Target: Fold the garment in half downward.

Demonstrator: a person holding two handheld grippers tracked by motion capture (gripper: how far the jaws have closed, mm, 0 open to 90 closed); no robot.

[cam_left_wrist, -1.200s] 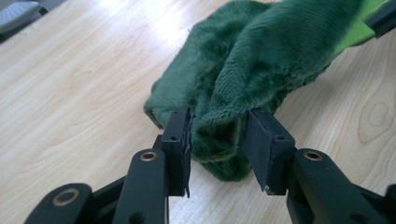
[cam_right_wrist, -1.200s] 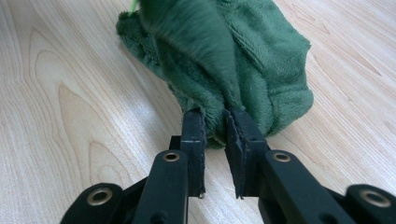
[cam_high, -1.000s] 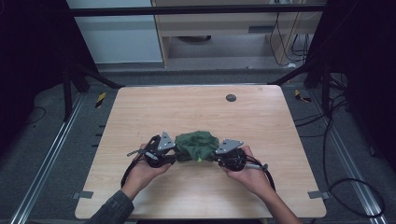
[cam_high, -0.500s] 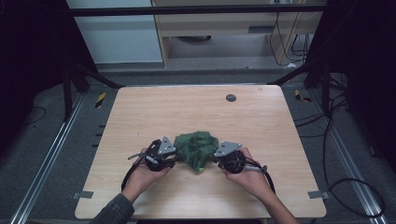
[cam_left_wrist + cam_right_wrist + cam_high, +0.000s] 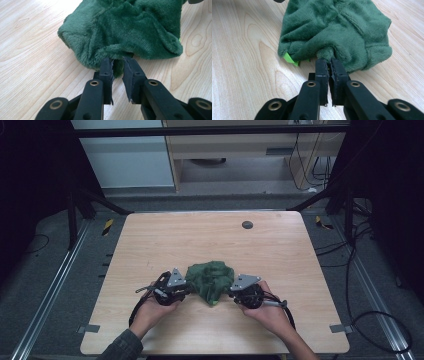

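The green plush cloth (image 5: 210, 280) is bunched at six o'clock on the table (image 5: 150, 240), and over the last second it has been gathered tighter and drawn nearer the person. A fold is pinched by the left gripper (image 5: 117, 65), another by the right gripper (image 5: 329, 63), jaws narrow; a bunching or folding step is likely under way.

One green plush cloth (image 5: 210, 280), bunched between the two grippers. One bright green tag (image 5: 291, 59) at its edge, just left of the right gripper's jaws. Two hand-held grippers: left gripper (image 5: 186, 289) and right gripper (image 5: 231, 292). Two hands. One wooden table (image 5: 200, 240). One dark round disc (image 5: 247, 225), far beyond both grippers.
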